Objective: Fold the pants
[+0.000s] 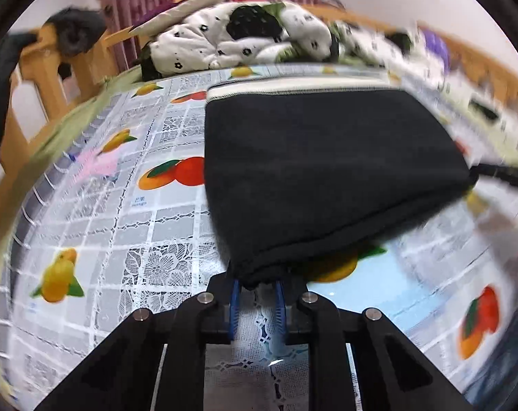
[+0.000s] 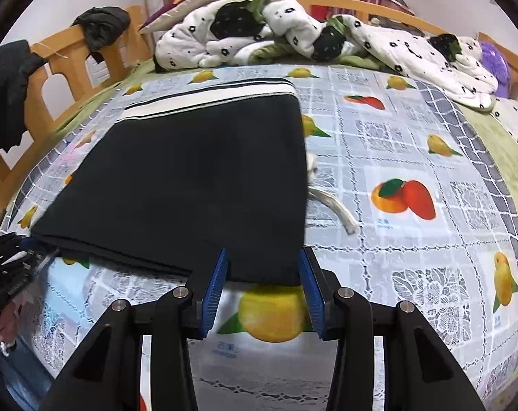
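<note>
nearest me, the left gripper (image 1: pixel 257 286) has its blue pads pinched together on the near left corner of the black pants (image 1: pixel 327 171). the right gripper (image 2: pixel 264 265) stands part open, its pads on either side of the near right edge of the pants (image 2: pixel 190 178); i cannot tell whether they press on it. the pants lie folded flat on the fruit-print cloth (image 2: pixel 413 239) over the bed, the pale striped waistband (image 2: pixel 207 99) at the far end. i judge the fabric soft, light and limp, so it will sag unless i hold both near corners through all layers. a pale drawstring (image 2: pixel 334 210) trails out on the right. beyond, a rumpled quilt (image 2: pixel 293 30) lies heaped.
</note>
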Tool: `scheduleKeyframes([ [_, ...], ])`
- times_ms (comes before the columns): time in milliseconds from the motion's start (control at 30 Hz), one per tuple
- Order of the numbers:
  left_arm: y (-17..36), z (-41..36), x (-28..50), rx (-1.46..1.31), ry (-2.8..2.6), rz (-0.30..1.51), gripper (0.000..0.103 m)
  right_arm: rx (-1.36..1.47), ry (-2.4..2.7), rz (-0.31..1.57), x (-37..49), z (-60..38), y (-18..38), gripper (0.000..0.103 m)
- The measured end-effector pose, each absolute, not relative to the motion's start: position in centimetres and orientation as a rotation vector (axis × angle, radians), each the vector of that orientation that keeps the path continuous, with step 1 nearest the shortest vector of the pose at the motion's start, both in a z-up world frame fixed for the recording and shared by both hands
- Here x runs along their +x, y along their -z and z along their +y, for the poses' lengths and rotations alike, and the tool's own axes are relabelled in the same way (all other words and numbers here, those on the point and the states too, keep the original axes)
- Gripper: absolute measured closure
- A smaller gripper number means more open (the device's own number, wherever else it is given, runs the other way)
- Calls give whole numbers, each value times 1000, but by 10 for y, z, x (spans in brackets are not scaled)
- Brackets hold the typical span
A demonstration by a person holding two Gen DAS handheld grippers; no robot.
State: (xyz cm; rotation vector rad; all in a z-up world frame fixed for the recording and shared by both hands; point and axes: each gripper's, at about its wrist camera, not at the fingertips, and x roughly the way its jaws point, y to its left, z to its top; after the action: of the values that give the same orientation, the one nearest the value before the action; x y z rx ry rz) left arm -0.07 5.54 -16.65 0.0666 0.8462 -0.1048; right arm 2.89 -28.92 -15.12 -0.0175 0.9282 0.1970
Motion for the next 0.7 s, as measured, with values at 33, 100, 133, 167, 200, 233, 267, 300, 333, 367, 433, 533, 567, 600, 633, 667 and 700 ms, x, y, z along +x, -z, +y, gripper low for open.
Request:
scheduleKeyframes([
  [33, 173, 59, 2, 60, 104, 880, 87, -8, -194, 933, 29, -291, 152, 60],
  [100, 183, 61, 1, 45, 100, 899, 85, 13, -196, 964, 31, -292, 159, 60],
  [133, 182, 62, -1, 44, 96, 898, 84, 11, -208, 978, 32, -290, 162, 60],
  [167, 180, 62, -3, 37, 99, 913, 84, -2, -210, 980, 32, -289, 163, 60],
  [200, 178, 64, -5, 20, 106, 929, 83, -21, -207, 970, 32, -287, 162, 60],
  [233, 174, 67, -8, 1, 102, 940, 80, -30, -208, 947, 31, -286, 157, 60],
  [267, 172, 70, -11, -15, 99, 939, 78, -20, -219, 920, 30, -286, 151, 60],
  [300, 168, 74, -14, -41, 95, 927, 77, 2, -240, 894, 29, -287, 145, 60],
  [333, 163, 79, -18, -69, 91, 912, 77, 17, -254, 878, 29, -287, 140, 60],
  [367, 158, 84, -21, -98, 93, 896, 77, 23, -259, 865, 29, -286, 137, 60],
  [433, 149, 93, -27, -152, 103, 861, 61, 18, -273, 831, 29, -280, 130, 60],
  [533, 142, 95, -19, -183, 132, 828, 54, -31, -297, 814, 33, -264, 127, 60],
  [567, 140, 92, -12, -183, 141, 825, 54, -44, -309, 810, 36, -258, 127, 60],
  [600, 137, 86, 0, -175, 143, 830, 54, -55, -325, 809, 38, -253, 127, 60],
  [633, 133, 80, 11, -159, 149, 836, 54, -75, -348, 805, 43, -244, 126, 60],
  [667, 127, 71, 23, -137, 167, 837, 54, -90, -358, 797, 46, -239, 123, 60],
  [700, 121, 63, 31, -115, 189, 829, 54, -97, -365, 784, 50, -235, 119, 60],
])
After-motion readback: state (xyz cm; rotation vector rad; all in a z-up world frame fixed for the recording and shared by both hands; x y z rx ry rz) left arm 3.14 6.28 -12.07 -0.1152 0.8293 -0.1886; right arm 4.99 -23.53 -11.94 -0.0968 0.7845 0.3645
